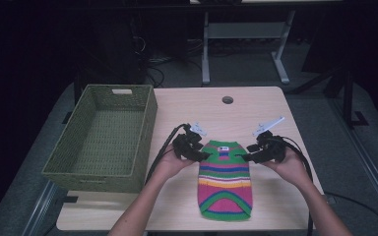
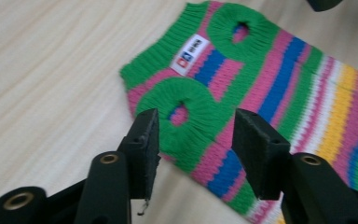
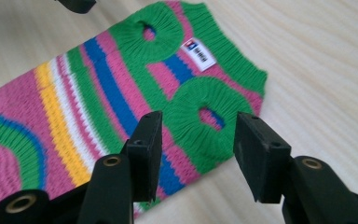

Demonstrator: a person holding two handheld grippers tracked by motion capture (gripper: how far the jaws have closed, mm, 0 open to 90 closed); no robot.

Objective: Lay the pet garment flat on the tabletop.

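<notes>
- left gripper: jaws spread, nothing pinched. no pad is pressing on knit.
- striped sweater lies flat on the table, collar end away from the person, hem toward them.
- in the left gripper view the sweater sits just ahead of and under the fingertips; a green-ribbed armhole lies in the gap between the two pads, and the sweater's edge runs under the gap.
- right gripper: jaws likewise spread, holding nothing.
- in the right gripper view the sweater spreads out ahead of the fingers; the other armhole lies between the pads, one finger over the striped body, the other over bare wood past the sweater's edge.
- white label near the collar lies beyond the fingertips of both grippers, between the two armholes.
- high view: left gripper at the sweater's upper left corner, right gripper at its upper right corner, sweater shoulders between them.
- green woven basket stands just beside the left gripper, on its outer side, near but apart from the sweater.
- round cable hole in the table lies well beyond both sets of fingertips.
- nothing lies between the fingers and the sweater.
</notes>
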